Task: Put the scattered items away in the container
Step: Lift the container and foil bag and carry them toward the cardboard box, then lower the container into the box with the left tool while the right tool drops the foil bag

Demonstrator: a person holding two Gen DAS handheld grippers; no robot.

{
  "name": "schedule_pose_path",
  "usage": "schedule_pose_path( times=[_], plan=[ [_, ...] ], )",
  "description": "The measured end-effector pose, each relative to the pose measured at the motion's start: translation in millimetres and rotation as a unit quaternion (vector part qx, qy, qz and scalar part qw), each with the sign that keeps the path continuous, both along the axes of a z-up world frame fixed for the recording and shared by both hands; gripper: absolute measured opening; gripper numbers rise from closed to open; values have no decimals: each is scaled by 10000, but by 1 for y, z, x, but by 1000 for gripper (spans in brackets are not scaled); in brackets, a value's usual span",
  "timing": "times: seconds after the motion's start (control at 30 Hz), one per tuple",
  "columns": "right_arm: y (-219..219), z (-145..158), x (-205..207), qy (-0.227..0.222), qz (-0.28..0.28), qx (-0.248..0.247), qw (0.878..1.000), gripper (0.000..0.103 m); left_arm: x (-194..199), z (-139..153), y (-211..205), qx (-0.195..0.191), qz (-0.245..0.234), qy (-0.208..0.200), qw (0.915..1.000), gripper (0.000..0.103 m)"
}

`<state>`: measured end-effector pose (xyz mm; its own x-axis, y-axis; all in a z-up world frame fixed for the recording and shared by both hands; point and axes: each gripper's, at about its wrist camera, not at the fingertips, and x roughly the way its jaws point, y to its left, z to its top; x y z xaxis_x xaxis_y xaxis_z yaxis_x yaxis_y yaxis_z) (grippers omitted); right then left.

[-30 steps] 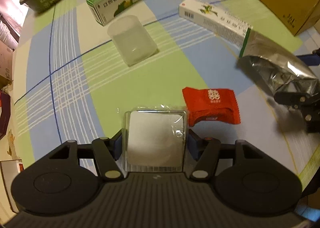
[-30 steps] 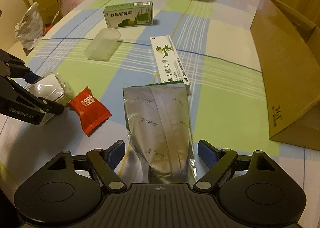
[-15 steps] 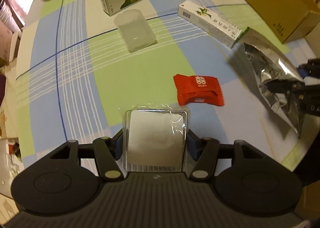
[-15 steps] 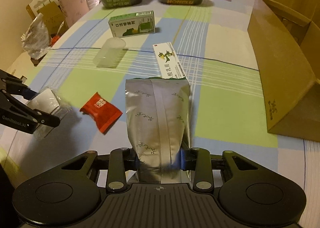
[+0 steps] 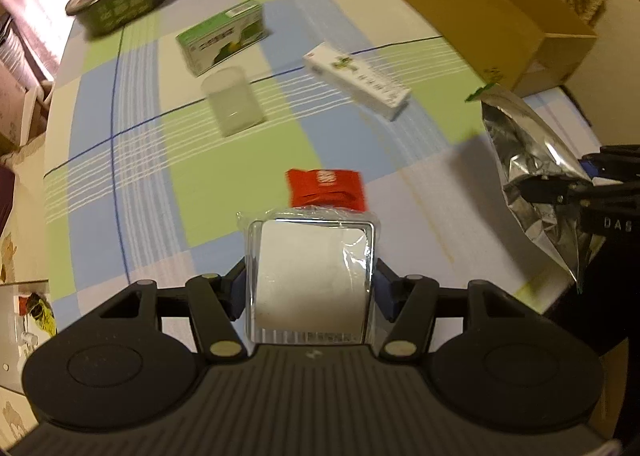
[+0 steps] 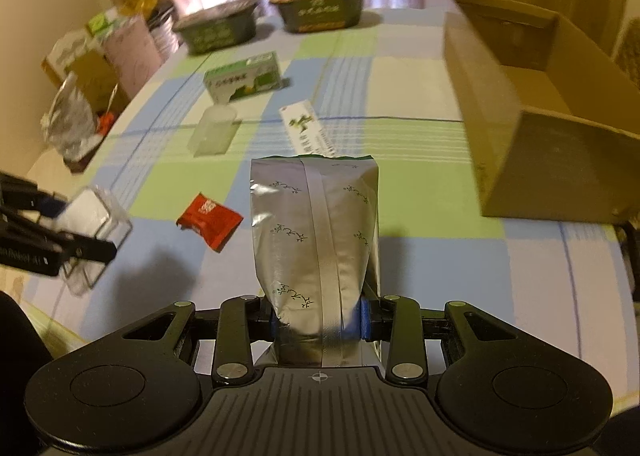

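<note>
My left gripper (image 5: 310, 288) is shut on a clear plastic square box (image 5: 310, 276), held above the checked tablecloth. The right gripper (image 6: 320, 320) is shut on a silver foil pouch (image 6: 316, 232), lifted off the table. An open cardboard box (image 6: 532, 108) stands at the right. On the cloth lie a red candy packet (image 5: 326, 188), a translucent plastic cup (image 5: 234, 106) on its side, a green medicine box (image 5: 222, 40) and a long white ointment box (image 5: 356, 80). In the left wrist view the foil pouch (image 5: 532, 172) hangs at the right, and the right wrist view shows the clear box (image 6: 92, 228) at the left.
Two dark green instant-noodle bowls (image 6: 218, 30) (image 6: 320, 10) stand at the far end before curtains. Off the table's left edge sit bags and cartons (image 6: 76, 120). The table's near edge runs just below both grippers.
The right gripper closed on the foil pouch and raised it. Both grippers rose and tilted up, so the far bowls and the inside of the cardboard box came into view.
</note>
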<state>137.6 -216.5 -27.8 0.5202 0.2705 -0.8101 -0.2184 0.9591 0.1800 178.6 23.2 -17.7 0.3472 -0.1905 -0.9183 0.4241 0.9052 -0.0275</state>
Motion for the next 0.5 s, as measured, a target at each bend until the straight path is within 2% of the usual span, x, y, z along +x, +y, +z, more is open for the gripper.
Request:
schedule_pose_path(
  times=[0.23,0.5],
  plan=[
    [-32,28,-16,-125,-379,202,9990,37,-15,18,-27,-182,-230,-133,9995,56],
    [-65,60,-24,-399,-754,323,9958,37,-15,40,-63,-308,-572,-332,9973,56]
  ],
)
